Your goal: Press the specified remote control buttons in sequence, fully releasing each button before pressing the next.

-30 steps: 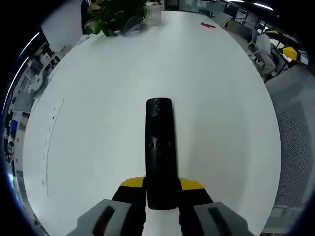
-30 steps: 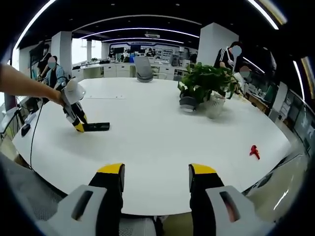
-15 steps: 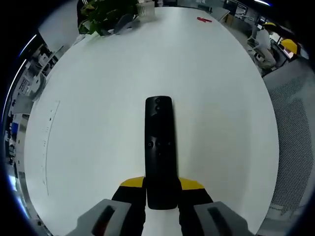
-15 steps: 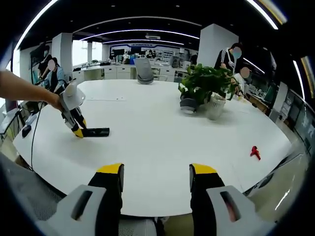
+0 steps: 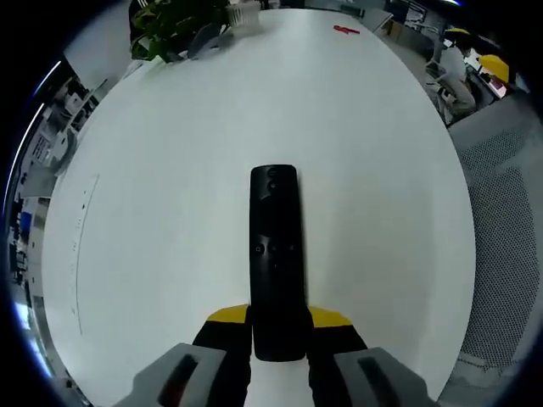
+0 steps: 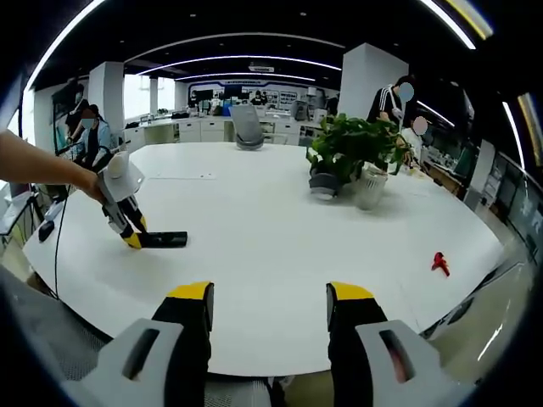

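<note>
Left gripper view, going left to right across the white table (image 5: 153, 195): a faint row of small marks near the table's left edge; a potted plant (image 5: 165, 25) at the far edge, a white cup-like container (image 5: 243, 13) just beside it. Near the middle, a black remote control (image 5: 275, 254) lying flat on the table, long axis running straight away from the camera, a round button near its far end and a small cluster of buttons around mid-length. Near end of the remote tucked between the yellow-tipped fingers (image 5: 227, 315) of the left gripper (image 5: 277, 320), both tips pressed against its sides, so clamped on the remote. Further right, a small red object (image 5: 345, 30) at the table's far edge, well apart from the remote; beyond the table, a grey mesh surface (image 5: 501, 254).

Right gripper view, left to right: a person's arm (image 6: 42, 170) reaching in, holding the left gripper (image 6: 134, 240) tilted down to the table (image 6: 254, 220), the remote control (image 6: 163, 240) flat there with its end in that gripper's tips. At the bottom, right gripper (image 6: 270, 298) with jaws spread wide, nothing between them, well apart from the remote. Right of the table's middle, the potted plant (image 6: 352, 148) with a white pot (image 6: 371, 185) beside it; near the table's right edge, the small red object (image 6: 439, 261).
</note>
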`<state>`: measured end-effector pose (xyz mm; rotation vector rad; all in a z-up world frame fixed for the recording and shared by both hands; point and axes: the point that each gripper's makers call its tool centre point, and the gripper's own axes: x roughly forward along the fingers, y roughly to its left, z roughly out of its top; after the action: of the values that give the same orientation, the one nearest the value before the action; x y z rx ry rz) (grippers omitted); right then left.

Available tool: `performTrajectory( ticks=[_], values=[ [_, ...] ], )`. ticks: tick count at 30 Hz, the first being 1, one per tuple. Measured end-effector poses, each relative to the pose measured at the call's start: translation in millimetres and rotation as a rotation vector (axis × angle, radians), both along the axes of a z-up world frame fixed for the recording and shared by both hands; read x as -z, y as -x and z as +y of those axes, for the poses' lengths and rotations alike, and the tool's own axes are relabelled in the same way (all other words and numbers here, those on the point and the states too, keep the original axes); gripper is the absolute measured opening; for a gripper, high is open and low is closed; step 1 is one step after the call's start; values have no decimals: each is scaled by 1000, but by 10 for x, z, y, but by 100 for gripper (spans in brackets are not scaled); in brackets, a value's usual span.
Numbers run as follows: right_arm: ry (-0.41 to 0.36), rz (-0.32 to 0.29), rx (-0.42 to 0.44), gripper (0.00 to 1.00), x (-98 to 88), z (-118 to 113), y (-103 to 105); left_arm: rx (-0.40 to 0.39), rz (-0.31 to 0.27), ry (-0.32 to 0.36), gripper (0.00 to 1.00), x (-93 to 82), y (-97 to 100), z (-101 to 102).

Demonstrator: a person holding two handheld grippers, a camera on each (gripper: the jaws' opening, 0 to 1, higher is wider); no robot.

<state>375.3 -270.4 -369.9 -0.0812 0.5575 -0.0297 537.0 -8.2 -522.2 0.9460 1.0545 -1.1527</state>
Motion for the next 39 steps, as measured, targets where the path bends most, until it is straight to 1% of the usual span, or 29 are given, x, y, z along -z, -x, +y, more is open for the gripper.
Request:
performTrajectory(
  ticks=[4, 9, 15, 23, 27, 32, 35, 37, 39],
  values=[
    [-2, -7, -2, 55, -11, 5, 0, -6, -1, -1, 24, 0, 78, -8],
    [-6, -14, -4, 55, -25, 12, 3, 7, -13, -1, 24, -7, 192, -20],
    [-13, -24, -3, 55, -44, 18, 1, -3, 1, 14, 24, -9, 284, -16],
    [-25, -17, -21, 54, -28, 58, -4, 24, -13, 6, 24, -3, 464, -40],
    [-36, -14, -28, 52, -33, 79, -5, 13, 4, 19, 24, 0, 572, -40],
    [-52, -13, -31, 50, -41, 92, -8, 29, -14, 27, 24, 0, 684, -45],
    [-79, -16, -46, 48, -71, 126, -26, 31, -17, 31, 24, -2, 733, -43],
    [-136, 6, -60, 43, -60, 185, -28, 25, -13, 40, 24, -4, 765, -39],
    [-160, 2, -66, 40, -95, 194, -44, 10, -3, 50, 24, -6, 820, -34]
  ],
)
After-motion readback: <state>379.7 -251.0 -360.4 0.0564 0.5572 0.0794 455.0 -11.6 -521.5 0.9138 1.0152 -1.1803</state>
